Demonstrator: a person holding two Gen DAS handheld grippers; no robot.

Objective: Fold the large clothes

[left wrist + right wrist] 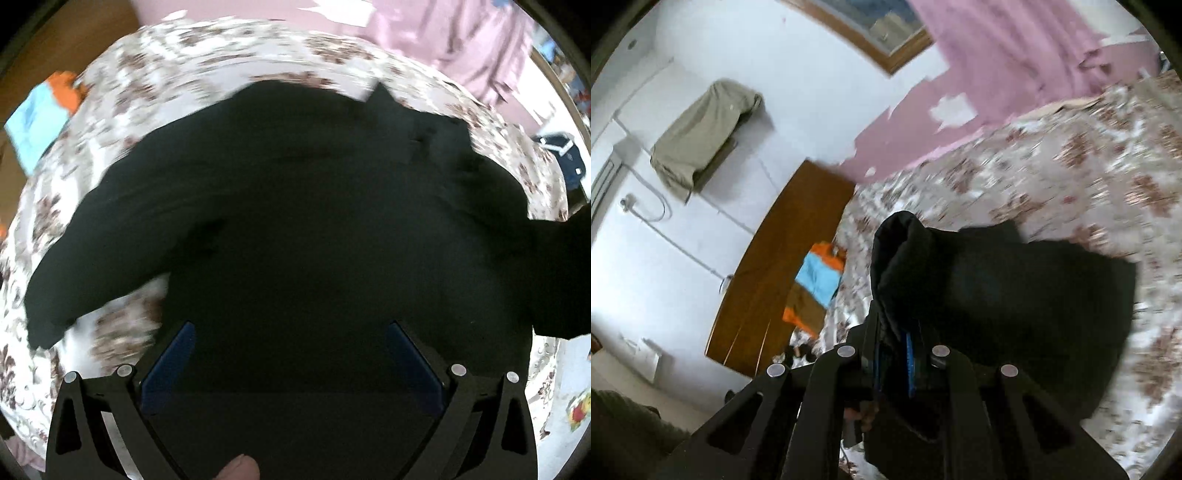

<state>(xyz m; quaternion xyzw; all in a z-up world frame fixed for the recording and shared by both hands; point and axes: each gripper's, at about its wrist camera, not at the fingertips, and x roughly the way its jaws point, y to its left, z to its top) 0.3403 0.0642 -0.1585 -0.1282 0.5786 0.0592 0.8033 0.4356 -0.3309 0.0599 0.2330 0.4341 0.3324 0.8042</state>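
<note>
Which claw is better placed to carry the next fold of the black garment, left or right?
Right, probably. The right claw is already shut on a bunched edge of the black garment, lifted off the floral bedspread. The left claw hangs open above the cloth, gripping nothing.

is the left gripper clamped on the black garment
No, the left gripper has its jaws wide apart above the black garment, with nothing pinched between them.

A bed [155,66] with a floral cover carries a black garment [295,221] spread across it. An orange-and-blue cloth [40,110] lies at ten o'clock.
</note>
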